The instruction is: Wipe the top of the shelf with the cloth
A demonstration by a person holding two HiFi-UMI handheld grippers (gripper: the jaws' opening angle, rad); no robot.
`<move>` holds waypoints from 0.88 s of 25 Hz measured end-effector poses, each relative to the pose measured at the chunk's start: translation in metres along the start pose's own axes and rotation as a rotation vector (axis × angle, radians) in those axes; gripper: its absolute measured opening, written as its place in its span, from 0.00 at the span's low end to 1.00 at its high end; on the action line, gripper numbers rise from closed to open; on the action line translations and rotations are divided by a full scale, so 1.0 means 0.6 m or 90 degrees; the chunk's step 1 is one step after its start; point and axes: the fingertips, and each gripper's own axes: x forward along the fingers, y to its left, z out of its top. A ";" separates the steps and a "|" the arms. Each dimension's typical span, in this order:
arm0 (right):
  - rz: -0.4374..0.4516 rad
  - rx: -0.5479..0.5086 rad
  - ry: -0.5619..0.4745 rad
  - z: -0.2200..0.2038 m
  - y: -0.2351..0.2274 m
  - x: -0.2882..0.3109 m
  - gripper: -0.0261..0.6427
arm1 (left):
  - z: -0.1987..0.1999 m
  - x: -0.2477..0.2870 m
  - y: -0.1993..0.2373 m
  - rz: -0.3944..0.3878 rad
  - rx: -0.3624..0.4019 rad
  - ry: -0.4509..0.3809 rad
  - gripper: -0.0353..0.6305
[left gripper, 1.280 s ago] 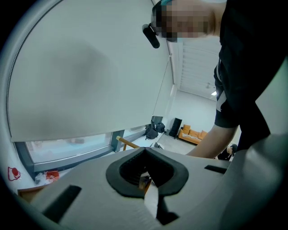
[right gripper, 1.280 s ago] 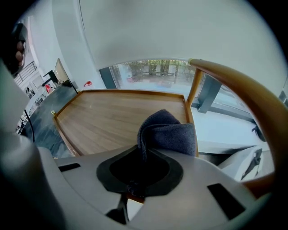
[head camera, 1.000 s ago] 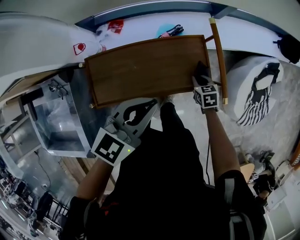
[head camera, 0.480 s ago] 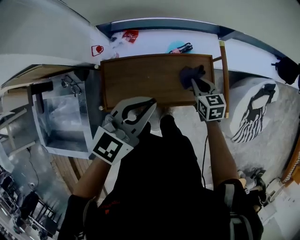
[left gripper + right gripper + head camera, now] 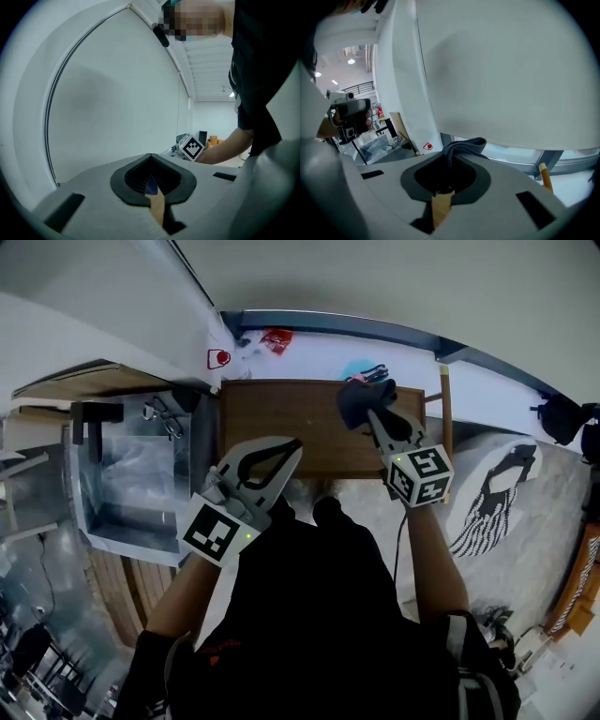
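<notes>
Wiping under way: cloth (image 5: 349, 397) at the shelf's (image 5: 281, 423) far right.
Head view: right gripper (image 5: 371, 414) presses it down; left gripper (image 5: 292, 444) hangs at the shelf's near edge. Left gripper view: jaws together, empty. Right gripper view: jaws clamped on cloth; the shelf's left likely remains.

Right gripper (image 5: 373, 418) out over the shelf (image 5: 281, 413) top, at its far right part, jaws clamped on a grey cloth (image 5: 354, 397). Right forearm (image 5: 427, 549) stretched forward toward the shelf, marker cube facing up. Left gripper (image 5: 287, 450) hangs at the shelf's near edge, jaws together, nothing between them. Left forearm (image 5: 183, 592) angles back from the shelf toward the torso.
</notes>
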 end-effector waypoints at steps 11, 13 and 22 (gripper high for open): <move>0.069 -0.037 -0.069 0.110 0.104 -0.023 0.08 | 0.010 -0.046 0.024 0.025 -0.006 -0.025 0.08; 0.072 -0.040 -0.073 0.119 0.114 -0.027 0.09 | 0.011 -0.050 0.025 0.023 -0.007 -0.027 0.08; 0.079 -0.041 -0.086 0.141 0.138 -0.030 0.09 | 0.025 -0.067 0.057 0.033 -0.001 -0.030 0.08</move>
